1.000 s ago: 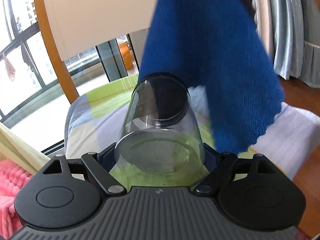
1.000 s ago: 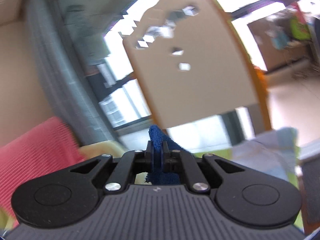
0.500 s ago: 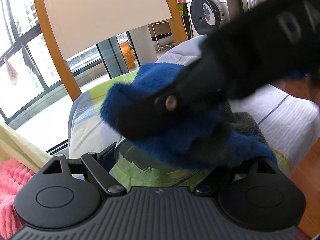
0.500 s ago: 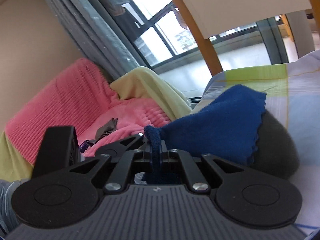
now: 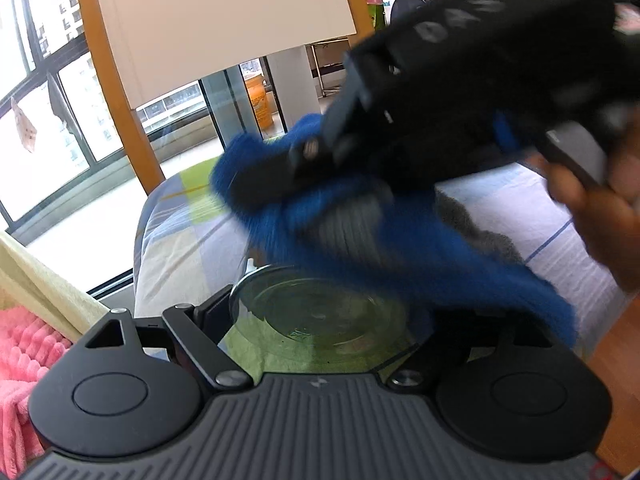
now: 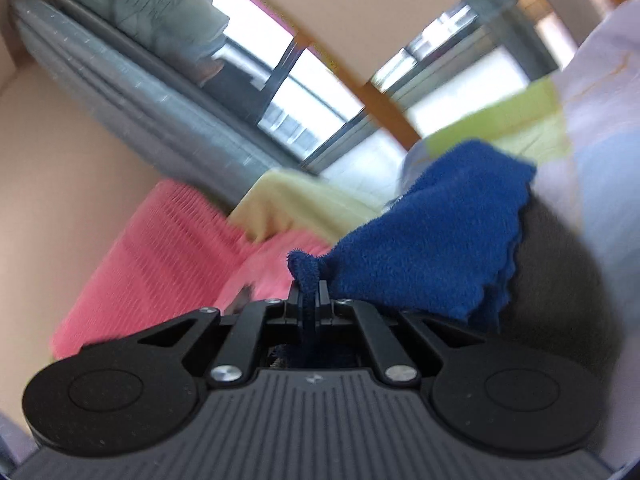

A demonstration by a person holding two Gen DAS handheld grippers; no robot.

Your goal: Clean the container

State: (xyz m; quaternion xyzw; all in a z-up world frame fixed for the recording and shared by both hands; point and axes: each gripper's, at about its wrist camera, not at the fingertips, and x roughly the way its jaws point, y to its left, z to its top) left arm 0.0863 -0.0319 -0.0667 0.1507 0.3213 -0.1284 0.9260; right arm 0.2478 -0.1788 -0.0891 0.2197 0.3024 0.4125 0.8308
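Note:
My left gripper (image 5: pixel 320 316) is shut on a clear glass container (image 5: pixel 320 320), held on its side with the round base toward the camera. A blue cloth (image 5: pixel 360 232) with a grey reverse side is draped over the container's top and hides most of its body. My right gripper (image 6: pixel 309 292) is shut on a bunched corner of the blue cloth (image 6: pixel 432 240). In the left wrist view the right gripper's black body (image 5: pixel 460 92) presses the cloth onto the container from the upper right, blurred by motion.
A table with a striped green, blue and white cloth (image 5: pixel 180 232) lies below. A wooden-framed chair back (image 5: pixel 224 20) stands behind it. Pink and yellow blankets (image 6: pixel 168 248) lie on the left. Windows (image 5: pixel 48 92) are beyond. The person's hand (image 5: pixel 600 208) is at right.
The cloth came down from hanging above the container to lying on it. The right gripper has since rolled and shifted up and right over the container, dragging the cloth across it.

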